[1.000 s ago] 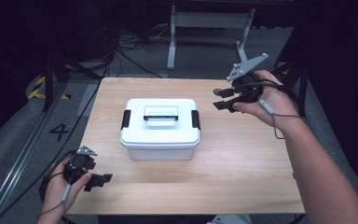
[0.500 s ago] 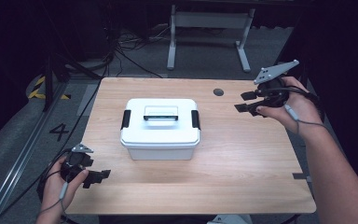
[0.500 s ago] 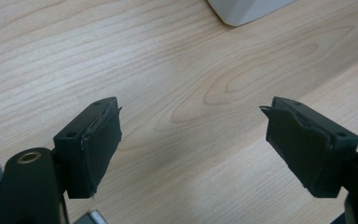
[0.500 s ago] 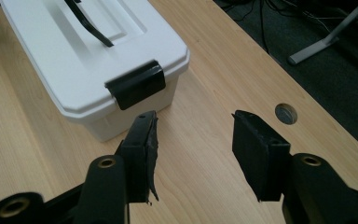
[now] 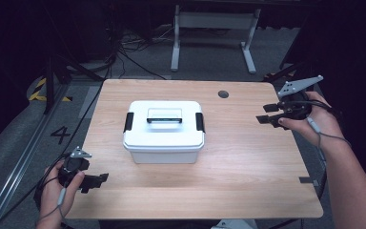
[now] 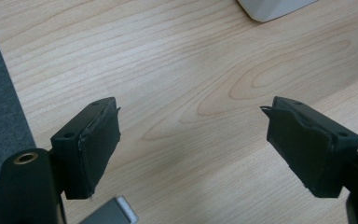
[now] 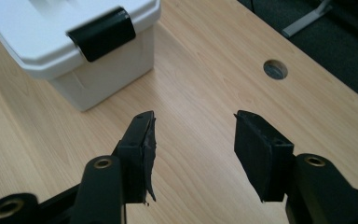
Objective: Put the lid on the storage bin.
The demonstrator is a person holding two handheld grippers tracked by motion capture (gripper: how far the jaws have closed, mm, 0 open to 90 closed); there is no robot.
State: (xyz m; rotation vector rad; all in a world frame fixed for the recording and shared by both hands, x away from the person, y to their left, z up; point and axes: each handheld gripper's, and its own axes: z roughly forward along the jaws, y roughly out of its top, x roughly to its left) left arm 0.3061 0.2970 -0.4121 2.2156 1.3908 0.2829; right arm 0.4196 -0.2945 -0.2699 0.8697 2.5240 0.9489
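Observation:
A white lidded box (image 5: 164,130) with a black handle and a black latch at each end stands in the middle of the wooden table (image 5: 248,167). My left gripper (image 5: 95,181) rests low at the table's front left corner, open and empty, well apart from the box. In the left gripper view its jaws stand wide over bare wood, a corner of the box (image 6: 275,7) at the top. My right gripper (image 5: 266,113) hovers at the table's right edge, open and empty. The right gripper view has the box (image 7: 70,42) and its black latch (image 7: 101,32) ahead to the left.
A round cable hole (image 5: 223,94) is in the table's back right; the hole (image 7: 276,69) also appears ahead of the right jaws. A grey metal stand (image 5: 214,28) is on the floor behind the table. Cables lie on the floor at the left.
My right gripper has moved right and a little nearer, from beside the box's back right to the table's right edge. My left gripper has slid slightly toward the front left corner.

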